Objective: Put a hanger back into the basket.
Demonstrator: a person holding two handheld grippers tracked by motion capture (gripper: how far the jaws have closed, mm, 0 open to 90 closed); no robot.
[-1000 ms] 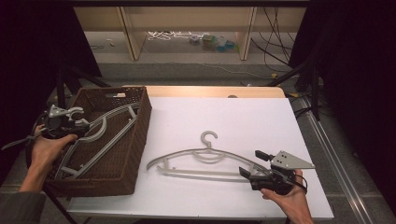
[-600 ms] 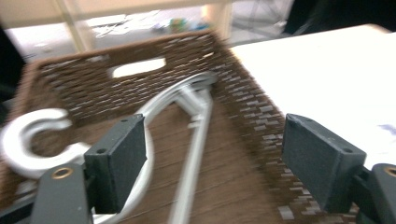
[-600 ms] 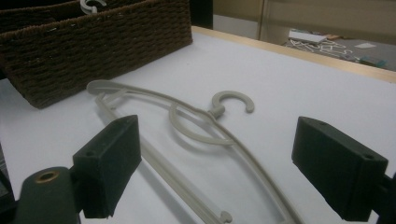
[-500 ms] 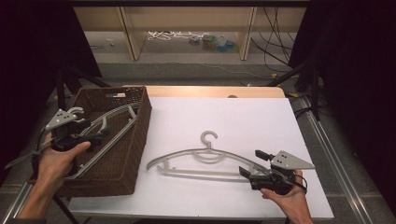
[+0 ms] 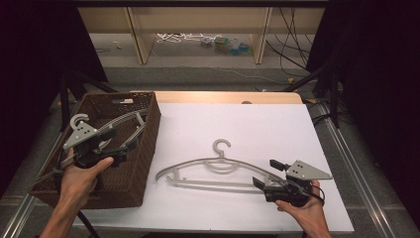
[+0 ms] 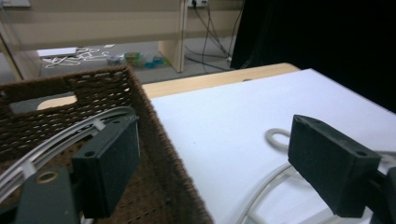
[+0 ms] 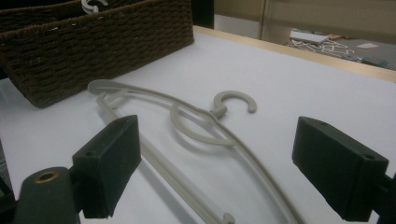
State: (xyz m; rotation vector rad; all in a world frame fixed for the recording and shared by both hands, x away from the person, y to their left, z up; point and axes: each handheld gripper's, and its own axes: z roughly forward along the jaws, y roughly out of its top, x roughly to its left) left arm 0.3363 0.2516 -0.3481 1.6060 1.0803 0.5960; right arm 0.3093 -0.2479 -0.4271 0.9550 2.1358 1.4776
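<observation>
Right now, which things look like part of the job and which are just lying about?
Likely in the job: hanger on the table; hangers in the basket; left tool, right tool, both open.
Lying about: clutter and cables on the floor.

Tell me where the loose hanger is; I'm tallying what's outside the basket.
In the high view, the hanger lies flat on the white table, right of the wicker basket, just before the right gripper.

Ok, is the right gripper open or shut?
Open. The right gripper has its jaws spread wide in its own view, with the hanger lying flat between them, ungripped.
</observation>
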